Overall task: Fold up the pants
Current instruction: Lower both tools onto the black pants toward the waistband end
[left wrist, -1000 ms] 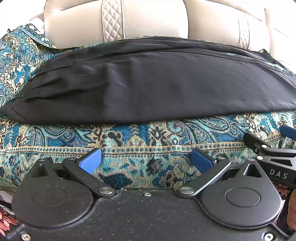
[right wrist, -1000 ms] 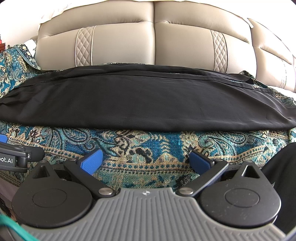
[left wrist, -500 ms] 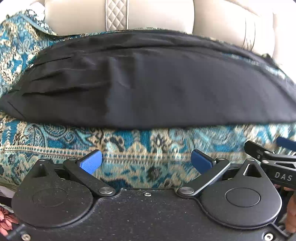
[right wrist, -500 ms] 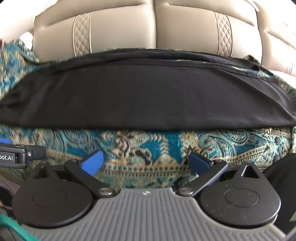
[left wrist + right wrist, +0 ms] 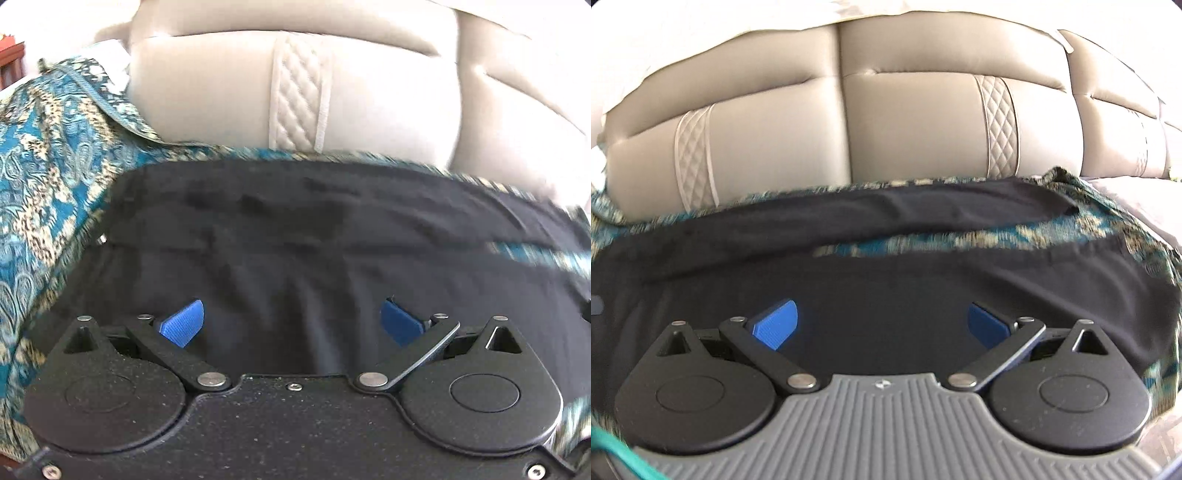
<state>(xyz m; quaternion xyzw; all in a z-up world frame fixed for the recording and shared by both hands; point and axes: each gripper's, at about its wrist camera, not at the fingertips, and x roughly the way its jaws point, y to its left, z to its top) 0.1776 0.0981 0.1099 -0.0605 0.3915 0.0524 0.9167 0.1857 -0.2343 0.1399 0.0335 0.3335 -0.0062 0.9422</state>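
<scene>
Black pants (image 5: 295, 236) lie lengthwise across the patterned sofa seat, and both views are blurred by motion. My left gripper (image 5: 291, 325) is open, its blue pads wide apart low over the near edge of the black cloth, which shows soft wrinkles between them. My right gripper (image 5: 882, 325) is open too, over the pants (image 5: 886, 280) further right. There the two legs have parted slightly, with a strip of the patterned throw showing between them. Nothing is held by either gripper.
A teal and gold patterned throw (image 5: 44, 192) covers the seat and shows left of the pants and at the right (image 5: 1108, 221). The beige quilted leather backrest (image 5: 905, 133) rises right behind the pants.
Both grippers have moved forward from over the throw at the seat's front to directly over the pants. They stay open. The other gripper no longer shows at either view's edge.
</scene>
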